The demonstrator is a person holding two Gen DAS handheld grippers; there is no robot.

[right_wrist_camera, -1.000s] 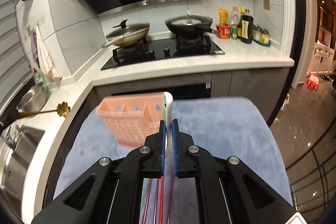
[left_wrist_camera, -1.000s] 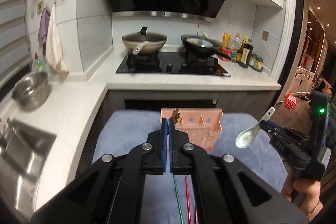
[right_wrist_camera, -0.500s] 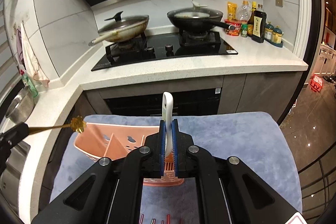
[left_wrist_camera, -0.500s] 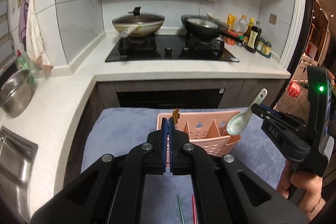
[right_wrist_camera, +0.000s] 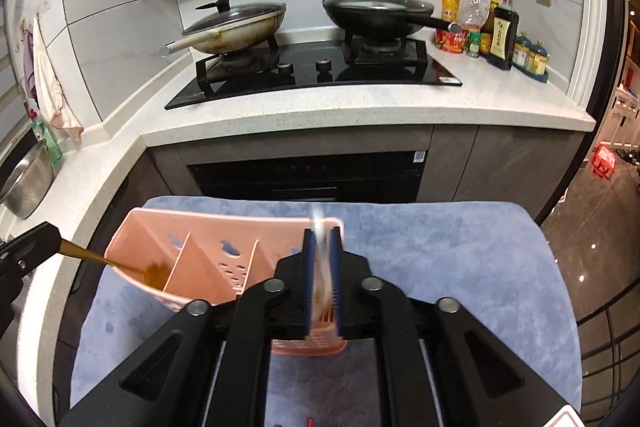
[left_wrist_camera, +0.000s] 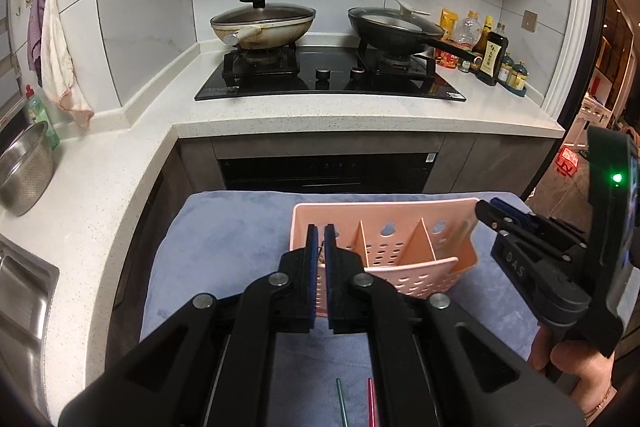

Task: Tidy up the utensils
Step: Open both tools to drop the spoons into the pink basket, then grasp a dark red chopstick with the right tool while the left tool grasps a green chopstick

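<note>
Two utensils now at pink caddy (right_wrist_camera: 208,259): right gripper (right_wrist_camera: 321,267) jaws just parting, white spoon (right_wrist_camera: 320,267) slipping down between them; left gripper (left_wrist_camera: 321,247) pinching gold fork (right_wrist_camera: 120,265), lowered into end compartment

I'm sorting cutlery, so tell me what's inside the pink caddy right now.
The pink caddy has a gold utensil reaching into its left compartment and a blurred white spoon at its right end. The middle compartment looks empty. The compartment floors are hidden.
</note>
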